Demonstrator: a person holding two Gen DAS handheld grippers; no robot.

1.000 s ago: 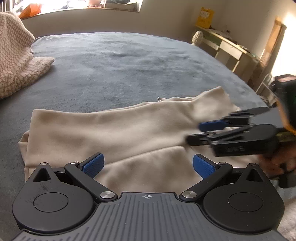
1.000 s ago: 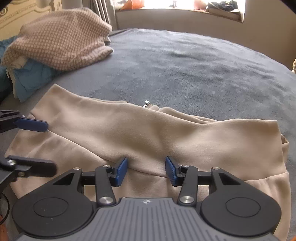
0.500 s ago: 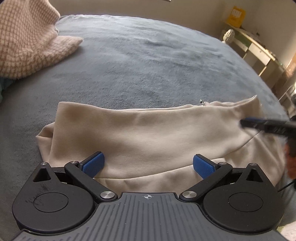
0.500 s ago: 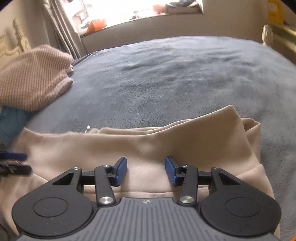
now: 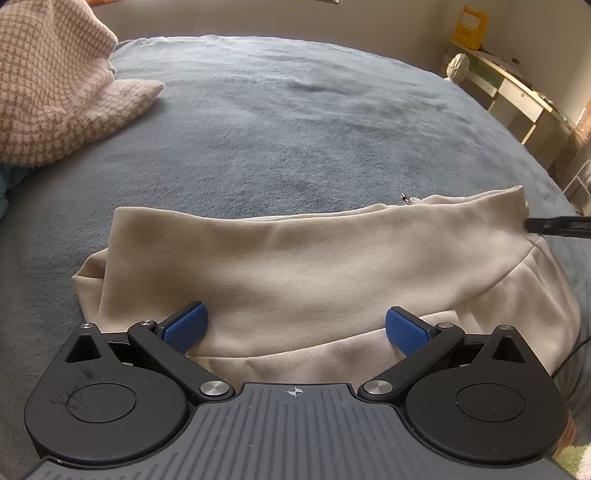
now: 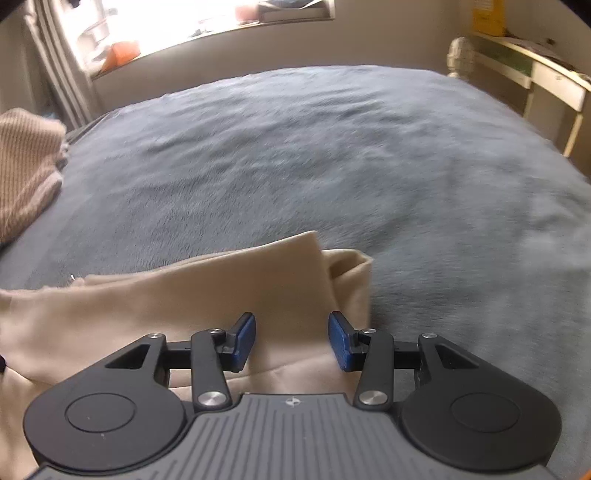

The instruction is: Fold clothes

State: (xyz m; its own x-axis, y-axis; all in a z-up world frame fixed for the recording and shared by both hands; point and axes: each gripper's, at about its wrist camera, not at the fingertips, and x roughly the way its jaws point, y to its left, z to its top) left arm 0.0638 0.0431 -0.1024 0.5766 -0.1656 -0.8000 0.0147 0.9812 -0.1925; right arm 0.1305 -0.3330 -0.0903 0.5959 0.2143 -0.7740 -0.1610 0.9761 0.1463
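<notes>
Left gripper [image 5: 294, 328]: fingers spread wide, nothing between the pads; it hovers over the near edge of the cream garment, toward its left end.
Right gripper [image 6: 291, 339]: fingers parted, narrower than the left pair, holding nothing; it hangs above the garment's right end, just inside the corner.
Cream garment [image 5: 295, 269]: lies flat on the blue blanket at the near edge of the bed, a long band with an upper layer doubled over a lower one. A small metal fitting, perhaps a zip pull [image 5: 405, 198], shows at the garment's far edge.
Step in hand: judged to be between folds. One lengthwise fold already lies in the cloth, and both tools are free above it.
Next move: whichever fold follows, it calls for each tool to take all layers at its end together, so that the doubled cloth travels as one and the edges stay matched. The right corner [image 6: 354, 258] sits loose and may slip.
Blue blanket [image 5: 295, 122]: plush, covers the bed beyond the garment; bare across the middle.
Checked knit [image 5: 48, 81]: heaped beyond the garment to its left, well apart from it.
Pale desk [image 6: 535, 77]: beyond the garment to its right, against the wall.
Window sill [image 6: 207, 33]: farthest from the garment, brightly lit, cluttered.
</notes>
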